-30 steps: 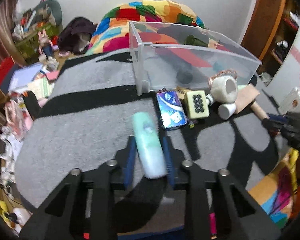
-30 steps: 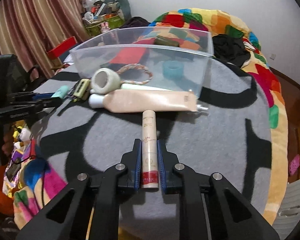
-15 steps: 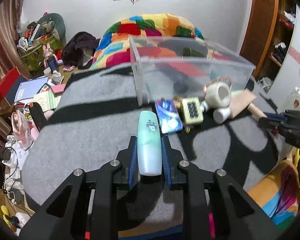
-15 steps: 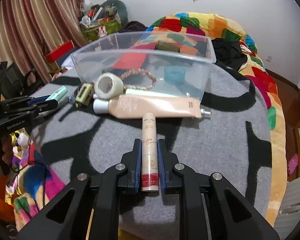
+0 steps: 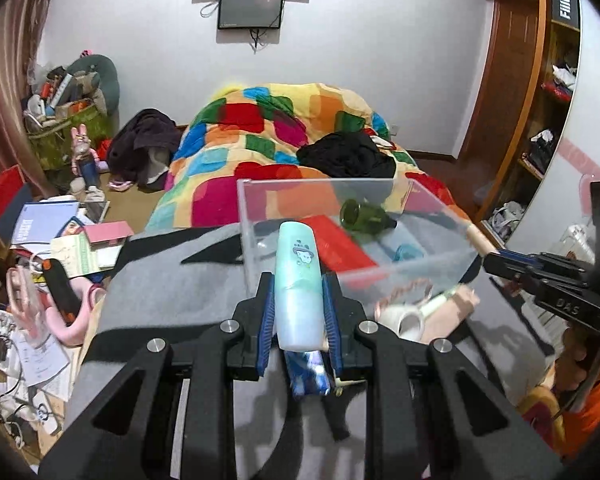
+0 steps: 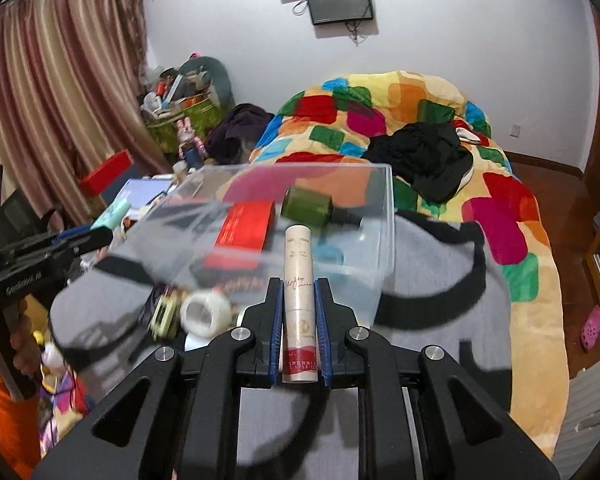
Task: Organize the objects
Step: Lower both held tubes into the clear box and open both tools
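Note:
My left gripper (image 5: 298,280) is shut on a mint-green bottle (image 5: 299,286), held above the grey table just short of the clear plastic bin (image 5: 260,216). My right gripper (image 6: 298,286) is shut on a beige tube with a red band (image 6: 298,304), held over the near edge of the same bin (image 6: 384,216). Inside the bin lie a dark green bottle (image 6: 312,204), a red box (image 6: 246,226) and a teal ring (image 5: 406,252). The right gripper also shows at the right of the left wrist view (image 5: 496,258), and the left gripper at the left of the right wrist view (image 6: 100,236).
On the grey and black table (image 5: 172,292) before the bin lie a white tape roll (image 6: 204,312), a braided bracelet (image 5: 404,290), a large beige tube (image 5: 456,306), a blue packet (image 5: 306,372) and a small green case (image 6: 164,312). A bed with a colourful quilt (image 6: 400,112) is behind.
Both grippers have lifted their loads off the table and moved forward toward the bin. The views now sit higher and tilt up, showing the bin's inside.

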### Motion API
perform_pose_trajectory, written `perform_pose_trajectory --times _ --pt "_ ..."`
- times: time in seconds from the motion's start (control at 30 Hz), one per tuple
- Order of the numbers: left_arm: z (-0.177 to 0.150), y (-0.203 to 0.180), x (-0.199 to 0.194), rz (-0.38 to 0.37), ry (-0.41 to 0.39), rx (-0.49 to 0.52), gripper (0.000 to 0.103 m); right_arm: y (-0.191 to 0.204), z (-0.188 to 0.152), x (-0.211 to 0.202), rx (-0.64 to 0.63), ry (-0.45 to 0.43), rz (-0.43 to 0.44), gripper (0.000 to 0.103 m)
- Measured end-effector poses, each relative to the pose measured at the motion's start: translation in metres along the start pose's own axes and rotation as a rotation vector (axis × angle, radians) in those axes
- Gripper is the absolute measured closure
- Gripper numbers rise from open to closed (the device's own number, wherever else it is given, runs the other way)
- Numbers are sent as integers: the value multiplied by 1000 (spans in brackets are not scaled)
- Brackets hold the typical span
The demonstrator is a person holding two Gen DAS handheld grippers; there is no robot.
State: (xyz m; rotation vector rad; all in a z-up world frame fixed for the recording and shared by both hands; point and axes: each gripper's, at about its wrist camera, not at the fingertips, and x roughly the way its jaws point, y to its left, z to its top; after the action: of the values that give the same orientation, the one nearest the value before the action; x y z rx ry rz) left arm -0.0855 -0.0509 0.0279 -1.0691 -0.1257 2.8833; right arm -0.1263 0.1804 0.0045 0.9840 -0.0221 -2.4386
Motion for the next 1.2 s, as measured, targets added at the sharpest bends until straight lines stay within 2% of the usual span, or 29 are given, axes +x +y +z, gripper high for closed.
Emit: perform_pose_trajectory --times 0.2,0.33,0.6,0.77,0.93,1.07,1.2 --pt "18 2 46 -28 97 -27 80 -1 28 29 16 18 -20 89" --pt "25 -1 67 1 128 -14 80 2 42 53 6 68 -11 89" --pt "29 -3 94 -4 189 -9 81 8 51 93 -23 174 13 89" --pt "28 -6 99 -7 207 12 80 10 47 106 -25 221 23 89" --pt "29 -2 94 -32 204 -13 80 10 47 101 -16 223 44 89" --pt "30 -1 82 -30 178 -15 80 13 46 88 -30 197 35 88" --pt "28 -4 64 -24 139 -1 80 15 46 69 -27 155 56 81"
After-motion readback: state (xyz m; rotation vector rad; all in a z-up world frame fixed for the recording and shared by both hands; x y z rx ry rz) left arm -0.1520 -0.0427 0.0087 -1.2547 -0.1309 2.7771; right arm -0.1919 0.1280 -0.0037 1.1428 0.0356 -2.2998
